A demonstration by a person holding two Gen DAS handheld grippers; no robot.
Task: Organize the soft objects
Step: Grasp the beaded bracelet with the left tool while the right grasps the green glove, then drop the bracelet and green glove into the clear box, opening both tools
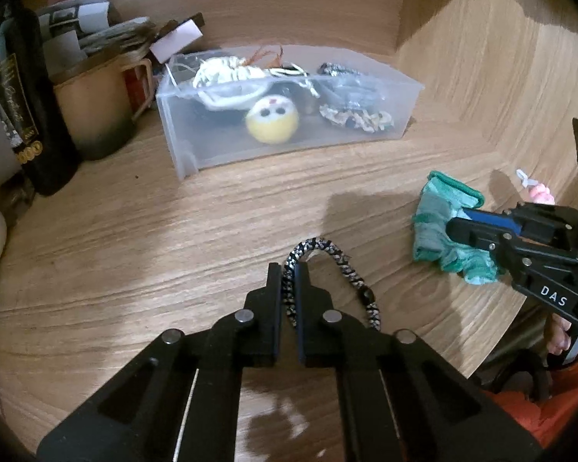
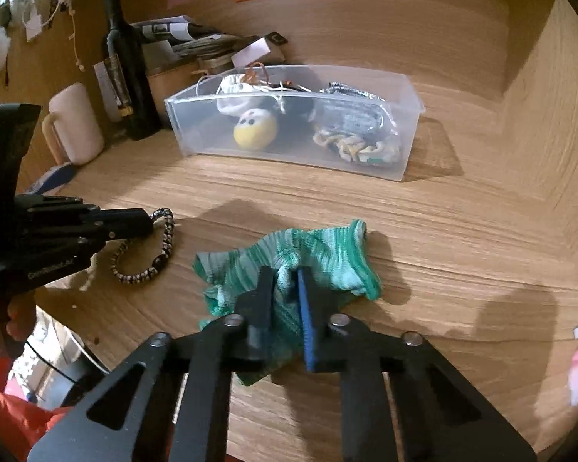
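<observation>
My left tool (image 1: 289, 269) pinches the cord (image 1: 341, 265), nearly closed; right tool (image 2: 285, 275) clamps the sock (image 2: 327, 254) on the table (image 2: 462, 231).

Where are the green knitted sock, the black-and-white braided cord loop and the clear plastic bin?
green knitted sock (image 2: 320, 254), right wrist view, upper fabric
black-and-white braided cord loop (image 1: 337, 260), left wrist view, right curve
clear plastic bin (image 2: 289, 146), right wrist view, front wall

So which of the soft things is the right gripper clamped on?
The green sock, bunched between the right gripper fingers on the table; the left gripper pinches the braided cord loop instead.
</observation>
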